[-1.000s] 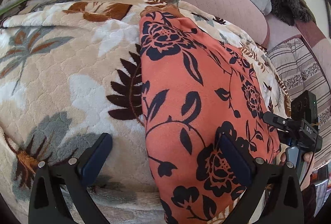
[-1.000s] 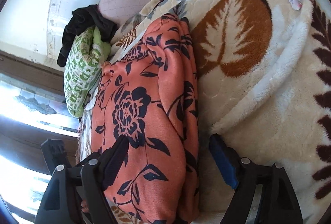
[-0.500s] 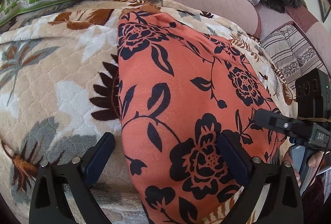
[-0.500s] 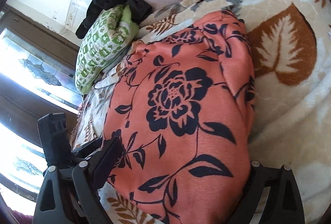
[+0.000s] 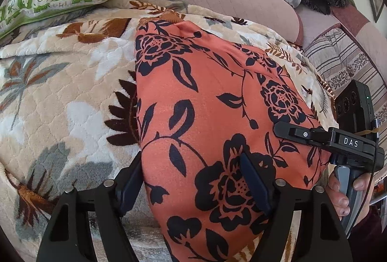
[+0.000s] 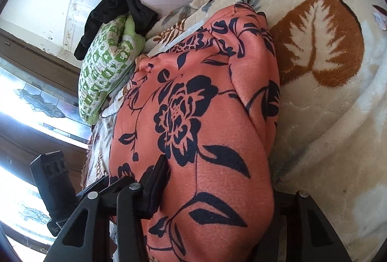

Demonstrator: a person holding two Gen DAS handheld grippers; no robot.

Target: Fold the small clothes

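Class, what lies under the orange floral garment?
The orange floral garment lies on a leaf-patterned blanket, which shows around it. The blanket directly beneath the garment is hidden.

Each black hand-held gripper (image 5: 193, 184) has dark-blue pads (image 5: 254, 179), silver screws, a "DAS" label.

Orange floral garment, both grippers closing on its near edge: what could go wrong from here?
1. The left gripper is closing with one finger beside the orange floral garment, against the leaf-print blanket; it may pinch blanket too.
2. The right gripper is closing on thick, bunched layers; only some may be caught.
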